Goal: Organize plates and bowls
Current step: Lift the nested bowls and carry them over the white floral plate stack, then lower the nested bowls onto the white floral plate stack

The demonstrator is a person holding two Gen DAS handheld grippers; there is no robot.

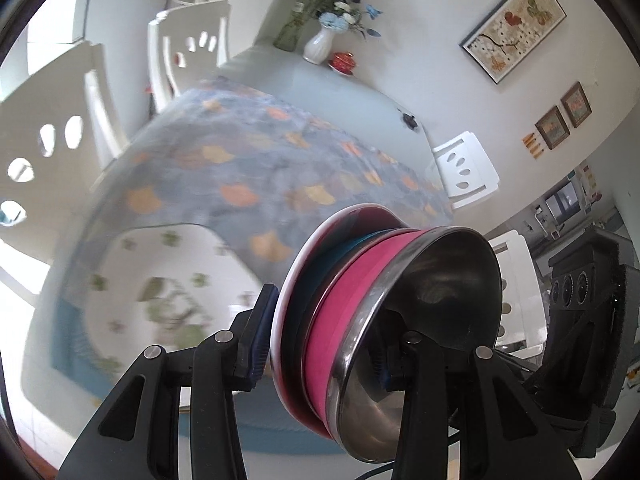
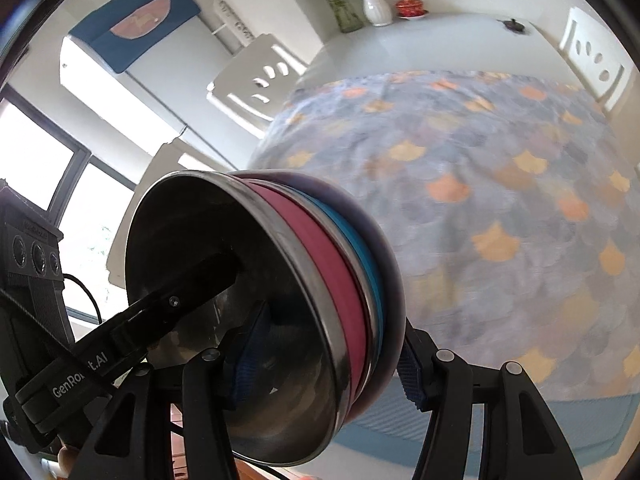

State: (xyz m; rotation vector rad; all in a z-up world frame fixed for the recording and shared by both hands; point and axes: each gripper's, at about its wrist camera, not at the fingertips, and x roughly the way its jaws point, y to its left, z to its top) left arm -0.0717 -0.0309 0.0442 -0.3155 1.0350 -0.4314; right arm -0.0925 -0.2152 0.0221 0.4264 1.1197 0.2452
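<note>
Both grippers (image 1: 324,344) (image 2: 320,364) clamp bowls (image 1: 340,320) (nested).

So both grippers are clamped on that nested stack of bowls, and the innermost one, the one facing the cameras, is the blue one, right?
Not quite. Both the left gripper and right gripper do clamp the stack, but the innermost is the steel bowl. The blue bowl sits deeper, behind the pink bowl. Both wrist views show it.

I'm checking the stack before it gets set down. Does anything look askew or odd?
Yes: the nested stack, steel bowl over pink bowl, blue bowl and white-rimmed plate, is tipped on edge, clamped between left gripper and right gripper. No visible spill or damage.
</note>
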